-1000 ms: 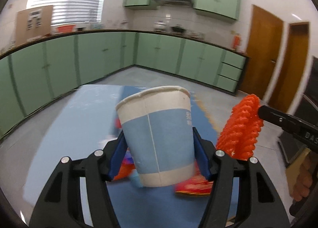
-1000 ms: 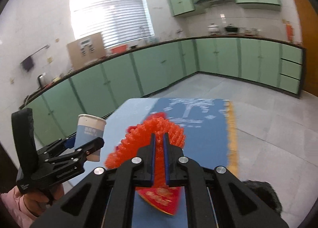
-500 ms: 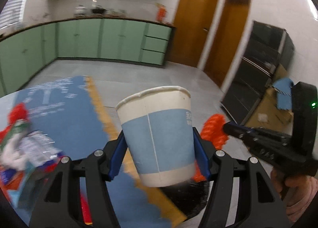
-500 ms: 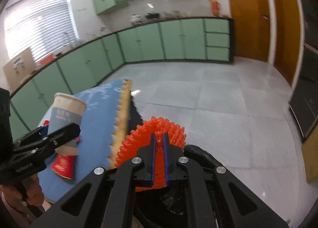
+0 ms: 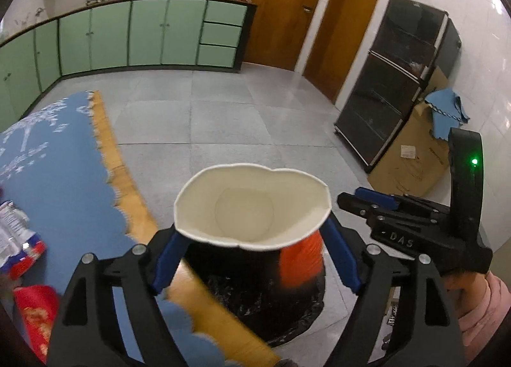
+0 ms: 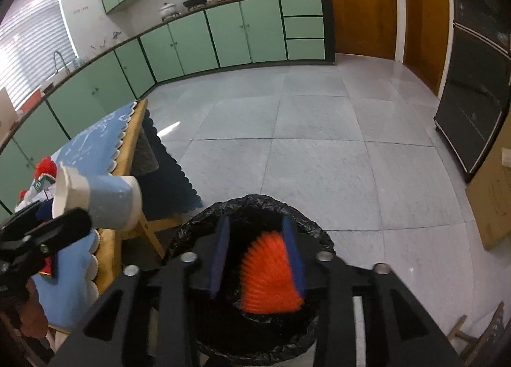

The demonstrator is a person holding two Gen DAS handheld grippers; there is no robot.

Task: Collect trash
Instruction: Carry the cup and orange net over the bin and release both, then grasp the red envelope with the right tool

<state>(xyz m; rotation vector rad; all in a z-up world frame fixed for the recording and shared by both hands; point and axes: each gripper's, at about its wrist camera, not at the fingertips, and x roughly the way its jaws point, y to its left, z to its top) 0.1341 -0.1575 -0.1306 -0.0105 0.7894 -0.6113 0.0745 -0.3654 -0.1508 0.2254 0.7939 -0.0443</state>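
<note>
Dropping is the step, so keep both claws over the bin mouth and let the pieces fall clear before you pull away. Your left gripper [image 5: 252, 239] has just been opening and its jaws stand spread wide; the paper cup [image 5: 252, 204] sits between them, tipped with its mouth toward the camera, and the blue pads [image 5: 166, 264] do not look pressed on it. It is thin white paper with a pale blue band, a rolled rim dented out of round and an empty inside, so it is light and likely to bounce off the rim; I'd release it nearer the middle of the opening, since from the right wrist it seems to hang by the table edge. Your right gripper [image 6: 255, 226] has also just been opening, jaws parted, with the orange pleated paper piece [image 6: 268, 277] between them, lying close against the right pad and blurred; it is ribbed, fan-shaped and springy, so it may cling, and a wider spread should free it. Right below is the bin [image 6: 191, 232], round and lined with a crinkled glossy black bag. Beside it stands the table [image 5: 127, 181], wood-edged under a blue scalloped cloth, with a shiny snack packet [image 5: 16, 239] and a red packet [image 5: 32, 312] left to collect. Beyond are grey stone floor tiles [image 6: 319, 143], then smooth green cabinets [image 6: 223, 34] and wooden doors [image 5: 278, 9].
</note>
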